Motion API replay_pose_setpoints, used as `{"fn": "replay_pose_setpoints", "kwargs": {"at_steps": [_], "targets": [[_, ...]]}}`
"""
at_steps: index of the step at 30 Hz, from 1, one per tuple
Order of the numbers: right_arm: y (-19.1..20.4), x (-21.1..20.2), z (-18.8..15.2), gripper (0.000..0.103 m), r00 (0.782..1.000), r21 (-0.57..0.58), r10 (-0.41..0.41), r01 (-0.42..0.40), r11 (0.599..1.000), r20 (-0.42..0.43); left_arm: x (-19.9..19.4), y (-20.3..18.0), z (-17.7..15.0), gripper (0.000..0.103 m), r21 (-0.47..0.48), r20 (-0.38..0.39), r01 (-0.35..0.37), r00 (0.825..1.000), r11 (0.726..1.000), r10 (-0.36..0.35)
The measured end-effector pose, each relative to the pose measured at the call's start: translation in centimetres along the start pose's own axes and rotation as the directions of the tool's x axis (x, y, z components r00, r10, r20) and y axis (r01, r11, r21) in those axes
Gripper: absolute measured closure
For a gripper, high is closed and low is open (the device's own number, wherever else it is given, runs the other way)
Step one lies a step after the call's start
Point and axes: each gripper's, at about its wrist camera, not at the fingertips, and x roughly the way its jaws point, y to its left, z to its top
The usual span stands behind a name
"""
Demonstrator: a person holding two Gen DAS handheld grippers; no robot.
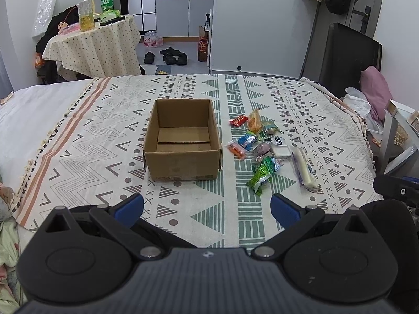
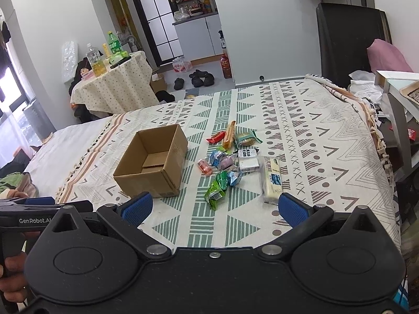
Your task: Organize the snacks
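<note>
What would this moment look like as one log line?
stage: start | left claw: open | right claw: open | box: empty | snacks: beside box on cloth

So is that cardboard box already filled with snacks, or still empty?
Empty. The cardboard box stands open, only bare cardboard showing inside; the snacks all lie beside it on the patterned cloth.

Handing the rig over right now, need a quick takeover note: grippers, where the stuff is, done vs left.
Left gripper: open, holding nothing, hovering over the patterned cloth.
Right gripper: open, holding nothing, just short of the snacks.
Cardboard box: open-topped, upright, no snacks inside.
Snack pile: loose on the cloth right of the box; green packet and long white pack lie nearest.
Done: nothing. Left: every snack into the box.
</note>
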Motion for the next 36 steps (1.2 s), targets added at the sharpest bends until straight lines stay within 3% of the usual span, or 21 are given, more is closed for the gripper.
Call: {"fn": "replay_pose_setpoints", "kwargs": {"at_steps": [36], "targets": [[0.7,-0.3,-0.1,0.000,1.000,-0.005,-0.003,0.003,1.000,-0.002,-1.1,0.4,-0.5,0.000,-0.014,0.015,-0.003,1.000,1.000,0.003]]}}
